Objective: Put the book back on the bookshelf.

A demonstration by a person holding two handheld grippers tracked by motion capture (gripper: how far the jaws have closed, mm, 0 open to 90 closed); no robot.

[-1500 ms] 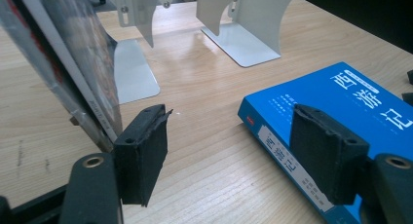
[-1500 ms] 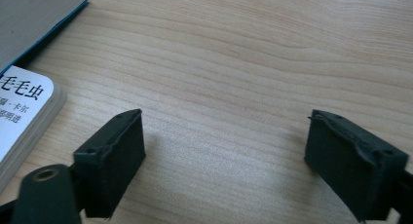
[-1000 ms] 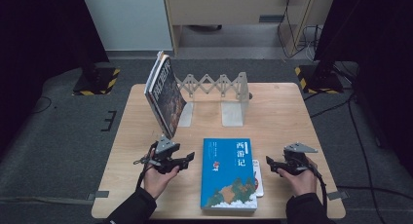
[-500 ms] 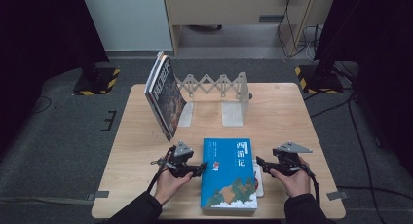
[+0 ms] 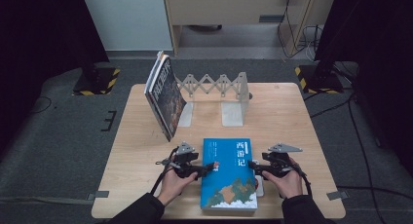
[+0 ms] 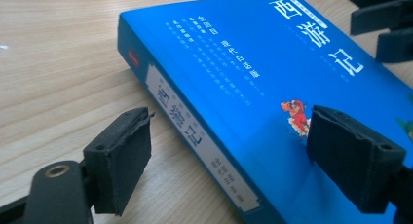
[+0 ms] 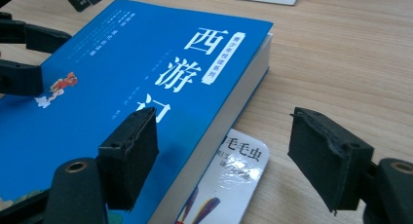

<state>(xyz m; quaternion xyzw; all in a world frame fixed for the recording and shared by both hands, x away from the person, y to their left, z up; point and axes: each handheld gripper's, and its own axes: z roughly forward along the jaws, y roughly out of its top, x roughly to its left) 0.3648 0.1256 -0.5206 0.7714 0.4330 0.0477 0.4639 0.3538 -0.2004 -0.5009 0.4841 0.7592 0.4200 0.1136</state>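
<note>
Blue book point(image 5: 229, 173) lies flat, spine toward left gripper point(image 5: 208, 168).

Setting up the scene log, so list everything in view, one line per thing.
thick blue paperback book: one, blue, flat at the table's near middle, between the grippers.
thin white glossy booklet: one, white, partly under the blue book's right edge.
dark-covered book: one, dark, leaning at the rack's left end.
grey metal expanding book rack: one, grey, table's far middle.
light wooden table: one, light wood.
left gripper: one, black, jaws just opening, astride the blue book's spine edge.
right gripper: one, black, jaws just closing, astride its page edge.
</note>
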